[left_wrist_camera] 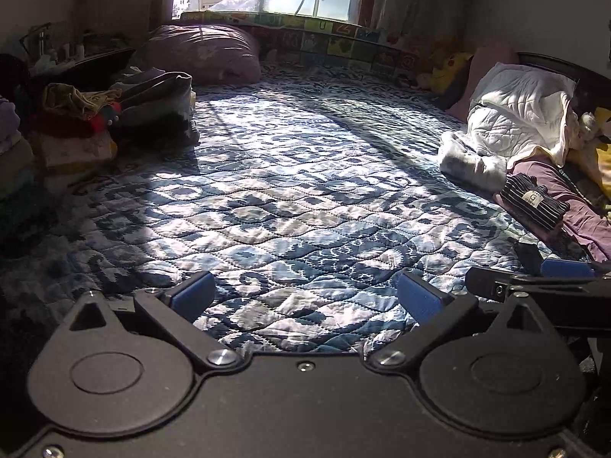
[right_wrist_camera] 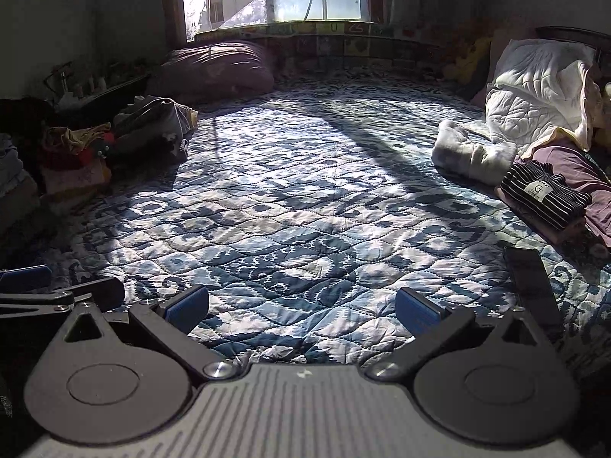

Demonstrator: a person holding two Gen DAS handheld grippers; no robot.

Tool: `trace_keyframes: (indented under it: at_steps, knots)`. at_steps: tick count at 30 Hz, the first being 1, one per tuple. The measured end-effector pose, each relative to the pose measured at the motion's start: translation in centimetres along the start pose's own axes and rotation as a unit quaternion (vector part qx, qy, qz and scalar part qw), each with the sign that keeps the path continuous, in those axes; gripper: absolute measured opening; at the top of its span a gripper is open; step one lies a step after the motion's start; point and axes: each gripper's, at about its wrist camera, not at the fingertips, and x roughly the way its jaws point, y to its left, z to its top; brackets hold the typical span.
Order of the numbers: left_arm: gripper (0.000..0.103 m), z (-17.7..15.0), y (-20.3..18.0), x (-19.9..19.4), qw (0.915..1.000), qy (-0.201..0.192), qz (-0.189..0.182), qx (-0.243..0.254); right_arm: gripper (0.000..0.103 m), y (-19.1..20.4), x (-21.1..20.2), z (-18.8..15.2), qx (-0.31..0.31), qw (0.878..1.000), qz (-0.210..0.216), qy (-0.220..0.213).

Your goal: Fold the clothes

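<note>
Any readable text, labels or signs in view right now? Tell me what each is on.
"G": on the pale label of the folded striped garment; the smaller print around it is too blurred to read.
"U": on a tile of the patterned mat under the window.
Other mat tiles: characters too blurred to read.

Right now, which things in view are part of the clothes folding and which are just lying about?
Job:
- pile of unfolded clothes, far left
- folded striped garment on the purple fabric, right
- left tool and right tool, both open, empty

Lying about:
- white quilt
- fluffy grey blanket
- purple pillow
- dark flat device
- yellow plush toy
</note>
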Motion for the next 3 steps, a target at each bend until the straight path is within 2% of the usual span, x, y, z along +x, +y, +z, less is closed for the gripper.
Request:
trace_keyframes:
  at_steps: [3]
  knots:
    - [0.103, 0.05, 0.02, -0.2, 1.0, -0.008, 0.002, 0.005, 0.103, 0.0, 0.06, -0.02, 0.001, 1.0, 0.004, 0.001]
